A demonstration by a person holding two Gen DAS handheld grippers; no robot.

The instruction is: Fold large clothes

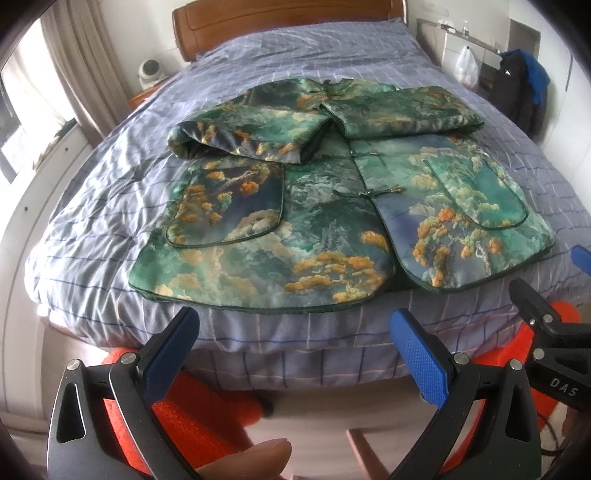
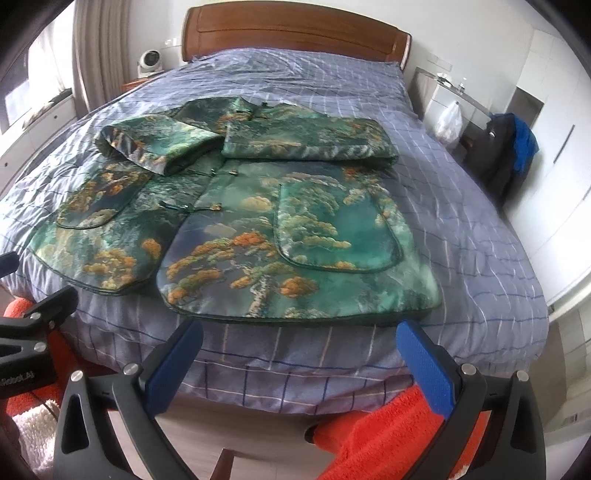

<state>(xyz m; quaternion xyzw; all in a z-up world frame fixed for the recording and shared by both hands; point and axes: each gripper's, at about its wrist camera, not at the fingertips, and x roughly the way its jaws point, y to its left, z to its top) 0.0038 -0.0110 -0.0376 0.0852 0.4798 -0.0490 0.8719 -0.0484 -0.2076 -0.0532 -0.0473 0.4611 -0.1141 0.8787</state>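
Just beyond each open claw (left (image 1: 295,347), right (image 2: 301,356)), the jacket (image 1: 332,229).

Bed (image 1: 110,206) in blue checked quilt, green printed jacket (image 1: 314,229) flat on it, sleeves folded in.

Glossy satin-like cloth on jacket (image 1: 332,229); matt, wrinkled cotton-like quilt (image 1: 295,66); polished wood headboard (image 2: 295,33); textured blue plastic-like pads (image 2: 424,362).

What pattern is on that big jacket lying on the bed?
The jacket is green with orange-gold trees, clouds and misty mountains, edged in dark green piping. The right wrist view shows it best.
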